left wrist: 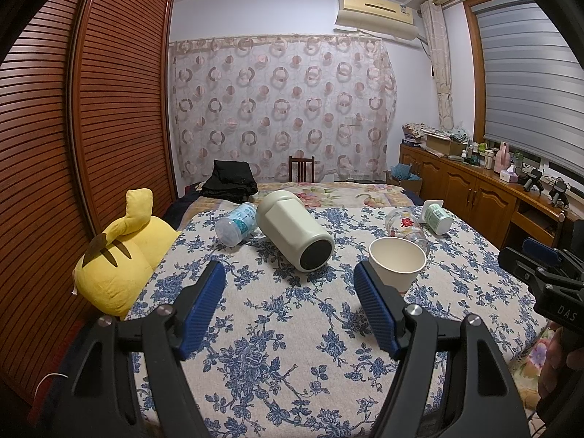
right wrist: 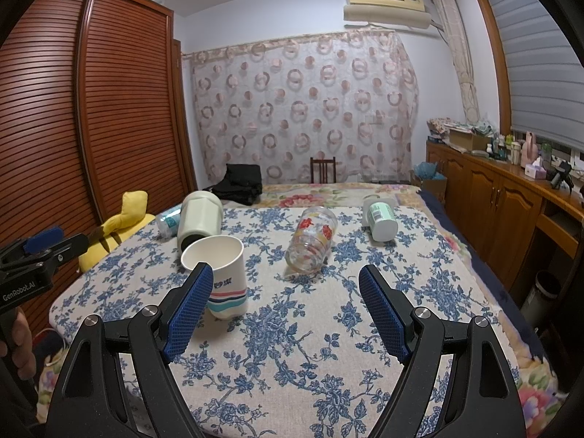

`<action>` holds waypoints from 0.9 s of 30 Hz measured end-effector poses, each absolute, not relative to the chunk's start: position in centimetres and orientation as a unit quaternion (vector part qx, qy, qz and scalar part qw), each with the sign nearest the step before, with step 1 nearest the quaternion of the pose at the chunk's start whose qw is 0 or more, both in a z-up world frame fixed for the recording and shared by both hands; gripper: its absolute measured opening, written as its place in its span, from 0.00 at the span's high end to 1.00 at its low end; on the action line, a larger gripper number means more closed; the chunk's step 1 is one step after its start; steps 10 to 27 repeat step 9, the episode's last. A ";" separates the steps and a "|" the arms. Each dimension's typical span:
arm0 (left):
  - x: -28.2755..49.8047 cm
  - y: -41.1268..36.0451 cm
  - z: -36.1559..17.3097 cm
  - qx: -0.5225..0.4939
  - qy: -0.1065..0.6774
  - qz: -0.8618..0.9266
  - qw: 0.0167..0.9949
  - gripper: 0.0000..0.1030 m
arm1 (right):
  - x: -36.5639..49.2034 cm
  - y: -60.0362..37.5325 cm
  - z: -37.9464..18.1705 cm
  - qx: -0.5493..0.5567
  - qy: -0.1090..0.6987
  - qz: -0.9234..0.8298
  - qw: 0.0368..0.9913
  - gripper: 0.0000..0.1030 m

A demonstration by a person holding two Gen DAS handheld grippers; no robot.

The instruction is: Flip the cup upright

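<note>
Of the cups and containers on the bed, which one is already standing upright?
The white paper cup with coloured stripes near its base, open mouth up. The glass cup, beige flask, plastic bottle and green-labelled cup all lie on their sides.

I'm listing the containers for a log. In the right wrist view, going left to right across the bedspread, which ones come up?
Clear plastic bottle → cream flask → paper cup → flowered glass → green-labelled white cup.

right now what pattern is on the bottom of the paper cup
Pink, white and teal stripes band the base of the paper cup, under blue lettering; the right wrist view shows it best.
</note>
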State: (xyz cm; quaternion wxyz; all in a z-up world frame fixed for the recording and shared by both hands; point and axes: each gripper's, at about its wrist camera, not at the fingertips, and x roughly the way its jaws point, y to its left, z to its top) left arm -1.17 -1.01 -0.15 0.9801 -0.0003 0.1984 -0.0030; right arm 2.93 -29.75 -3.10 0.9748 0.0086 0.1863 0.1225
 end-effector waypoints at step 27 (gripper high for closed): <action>-1.1 -1.0 -0.2 -0.001 0.199 -0.003 0.980 0.29 | 2.9 -29.8 -3.1 0.009 0.186 0.122 0.975 0.18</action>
